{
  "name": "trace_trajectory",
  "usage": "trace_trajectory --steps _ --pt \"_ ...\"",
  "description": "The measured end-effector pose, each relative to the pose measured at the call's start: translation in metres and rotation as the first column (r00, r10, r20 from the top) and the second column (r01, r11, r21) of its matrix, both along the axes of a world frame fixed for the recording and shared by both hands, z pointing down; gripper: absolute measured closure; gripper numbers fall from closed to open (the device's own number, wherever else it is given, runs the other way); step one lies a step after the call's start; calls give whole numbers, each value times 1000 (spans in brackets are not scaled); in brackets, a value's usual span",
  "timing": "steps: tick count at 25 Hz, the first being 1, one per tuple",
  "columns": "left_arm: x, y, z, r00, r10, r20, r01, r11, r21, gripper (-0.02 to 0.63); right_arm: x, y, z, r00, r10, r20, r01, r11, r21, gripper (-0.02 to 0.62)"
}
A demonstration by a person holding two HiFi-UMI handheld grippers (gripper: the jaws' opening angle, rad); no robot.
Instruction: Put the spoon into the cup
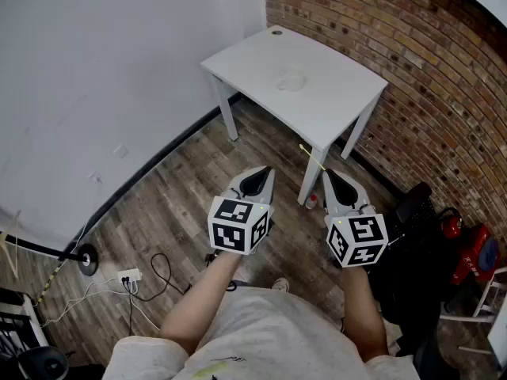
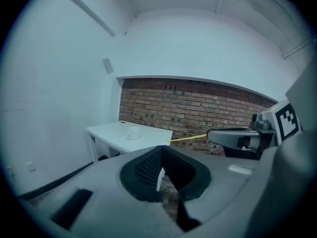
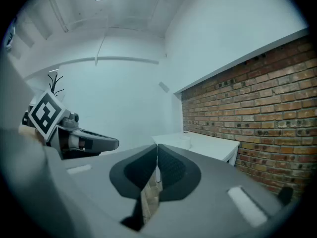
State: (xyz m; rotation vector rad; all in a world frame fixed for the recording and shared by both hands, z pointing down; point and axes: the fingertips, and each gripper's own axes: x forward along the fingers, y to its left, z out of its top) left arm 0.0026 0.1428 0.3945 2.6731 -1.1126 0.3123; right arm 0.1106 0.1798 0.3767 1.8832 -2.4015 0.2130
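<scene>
Table (image 1: pixel 337 105) by brick wall (image 1: pixel 412 38) carries cup (image 1: pixel 291 80), well ahead of both grippers. Right gripper (image 1: pixel 327 172) pinches spoon (image 1: pixel 310 157), whose long axis points toward the cup. Left gripper (image 1: pixel 266 170) is pressed together, empty.

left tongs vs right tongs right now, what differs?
Load: the right tongs are shut on a thin yellow spoon that sticks out past their tips. The left tongs are shut on nothing.
Side: the right tongs are nearer the brick wall, the left tongs nearer the white wall.
Shared: both are over the wooden floor, short of the table with the cup.
</scene>
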Motion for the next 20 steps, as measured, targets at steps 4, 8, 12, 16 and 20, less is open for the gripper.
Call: trace_trajectory --steps 4,8,12,16,20 --pt "4 1 1 1000 8 -12 -8 1000 -14 618 3 -3 1 999 5 32 -5 1000 6 581" --pt "8 -3 0 1000 12 -15 -12 1000 -9 618 4 -7 1 999 -2 38 1 1000 10 580" --pt "10 -11 1 1000 10 -19 -10 1000 -14 618 5 -13 3 1000 -5 30 5 1000 1 580" --pt "11 -22 5 999 24 -21 -24 999 -20 618 4 -22 5 1000 3 23 -3 1000 -5 580" --pt "13 -41 8 999 39 -26 -40 999 -25 618 4 -38 7 1000 16 15 -16 1000 -8 580"
